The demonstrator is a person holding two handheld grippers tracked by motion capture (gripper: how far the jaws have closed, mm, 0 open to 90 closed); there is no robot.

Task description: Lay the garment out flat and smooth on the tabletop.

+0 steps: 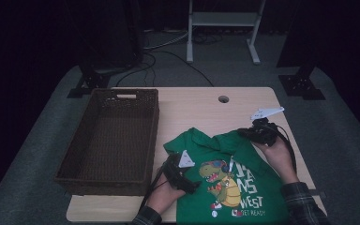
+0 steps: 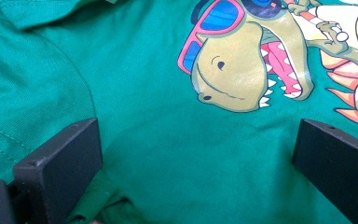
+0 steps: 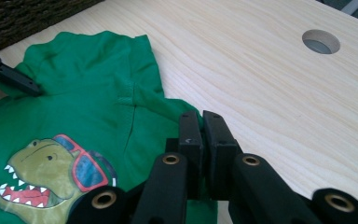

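Note:
A green T-shirt (image 1: 192,206) with a dinosaur print lies face up on the wooden table (image 1: 192,110), at its near side. My left gripper (image 1: 173,162) rests on the shirt's left shoulder area, beside the dinosaur's head. Its jaws stand wide open over flat cloth (image 2: 158,154), and one of its fingers (image 3: 16,79) shows in the right gripper view. My right gripper (image 1: 244,133) is at the shirt's far right corner. Its jaws (image 3: 200,135) are pressed together, with the shirt's edge (image 3: 88,70) bunched up at them.
A dark woven basket (image 1: 155,136) stands on the left half of the table, close to the shirt's left sleeve. A round cable hole (image 1: 223,99) sits near the table's far edge. Bare wood stretches beyond the shirt.

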